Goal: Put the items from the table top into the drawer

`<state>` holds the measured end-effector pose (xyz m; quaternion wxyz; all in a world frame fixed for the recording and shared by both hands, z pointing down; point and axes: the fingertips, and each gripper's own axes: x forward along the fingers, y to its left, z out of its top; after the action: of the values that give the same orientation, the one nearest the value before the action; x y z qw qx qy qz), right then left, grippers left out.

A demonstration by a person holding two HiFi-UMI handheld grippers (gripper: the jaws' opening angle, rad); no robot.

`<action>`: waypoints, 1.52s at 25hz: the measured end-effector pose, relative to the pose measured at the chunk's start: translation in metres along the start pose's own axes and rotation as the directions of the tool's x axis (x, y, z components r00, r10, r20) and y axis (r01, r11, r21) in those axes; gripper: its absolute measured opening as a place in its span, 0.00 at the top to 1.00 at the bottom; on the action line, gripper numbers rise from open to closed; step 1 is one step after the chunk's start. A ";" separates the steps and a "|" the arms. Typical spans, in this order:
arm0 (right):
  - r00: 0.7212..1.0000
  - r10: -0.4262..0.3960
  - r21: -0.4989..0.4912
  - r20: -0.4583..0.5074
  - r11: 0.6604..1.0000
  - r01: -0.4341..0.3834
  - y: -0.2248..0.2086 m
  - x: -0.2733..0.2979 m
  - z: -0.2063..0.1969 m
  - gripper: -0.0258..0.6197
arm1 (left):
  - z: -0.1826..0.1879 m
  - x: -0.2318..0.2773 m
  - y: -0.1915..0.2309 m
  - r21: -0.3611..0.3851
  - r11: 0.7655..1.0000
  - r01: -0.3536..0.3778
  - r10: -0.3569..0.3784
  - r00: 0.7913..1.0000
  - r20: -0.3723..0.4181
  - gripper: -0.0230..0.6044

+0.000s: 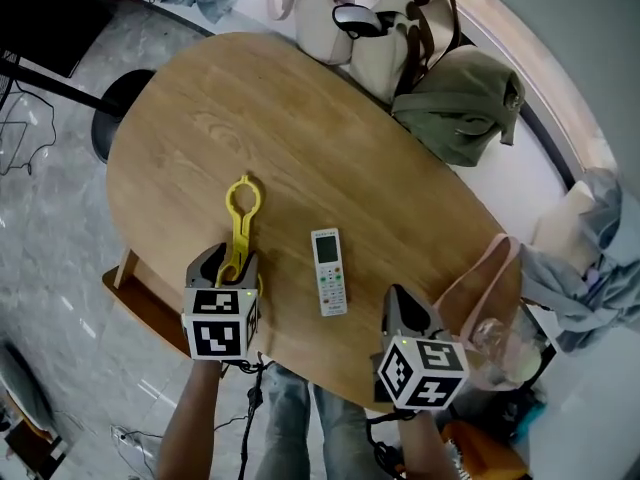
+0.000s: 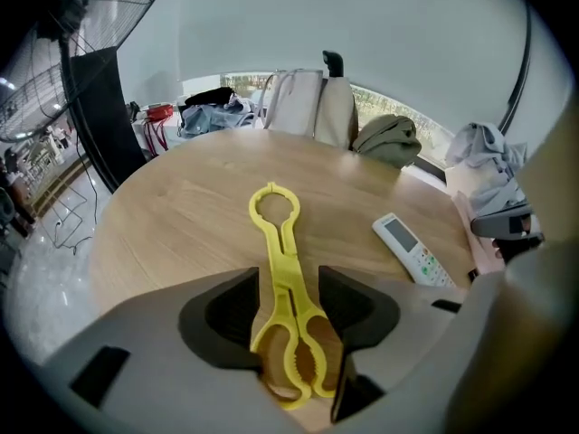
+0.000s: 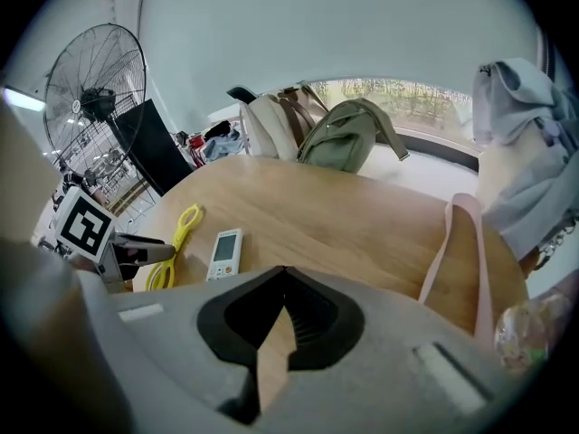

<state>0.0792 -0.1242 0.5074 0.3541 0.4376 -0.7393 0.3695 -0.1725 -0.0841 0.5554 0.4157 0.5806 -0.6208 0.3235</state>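
Left gripper (image 2: pixel 288 292) is angled down over the yellow tongs (image 2: pixel 274 233), jaws spread. One pad stands on each side of the tongs' arms, with a sliver of daylight on both sides, so nothing is pinched. The tongs lie flat on the wooden table (image 1: pixel 300 138), with the ring end pointing away from me and the toothed loops nearest me, down between the jaws.

Just right of the tongs, and apart from them, the white remote (image 1: pixel 329 271) lies face up on the tabletop with its screen end away from me. Neither item is in the drawer (image 1: pixel 140 303), which juts out from under the table's edge to my left (only a corner of it shows).

Right gripper (image 3: pixel 285 274) is over the table's near edge, right of the remote, jaws pressed together at the tips and holding nothing. Beside it, a pink strap (image 1: pixel 480 273) loops across the wood.

At the far side of the table, cream bags (image 1: pixel 330 18) and an olive green bag (image 1: pixel 462 103) are bunched against the rim.
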 end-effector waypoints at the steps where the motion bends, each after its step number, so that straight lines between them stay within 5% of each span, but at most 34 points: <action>1: 1.000 0.000 0.001 -0.003 1.000 0.000 -0.001 0.001 -0.001 0.95 | 0.001 0.002 0.001 0.006 1.000 -0.009 0.009 1.000 -0.005 0.66; 18: 0.999 -0.007 0.023 -0.035 1.000 0.008 -0.017 0.008 -0.006 0.95 | 0.008 0.022 0.003 0.019 1.000 -0.006 0.007 0.998 -0.069 0.65; 26: 0.999 0.000 0.014 -0.037 1.000 0.001 -0.012 0.013 -0.004 0.95 | 0.009 0.022 0.011 -0.028 1.000 -0.004 0.002 0.998 -0.064 0.76; 38: 0.999 0.006 -0.001 -0.031 1.000 -0.006 -0.001 0.015 -0.003 0.95 | 0.009 0.021 0.013 -0.048 0.999 0.006 -0.008 0.999 -0.049 0.79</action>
<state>0.0755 -0.1280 0.5218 0.3649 0.4294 -0.7351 0.3769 -0.1865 -0.0995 0.5709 0.4458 0.5647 -0.6159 0.3210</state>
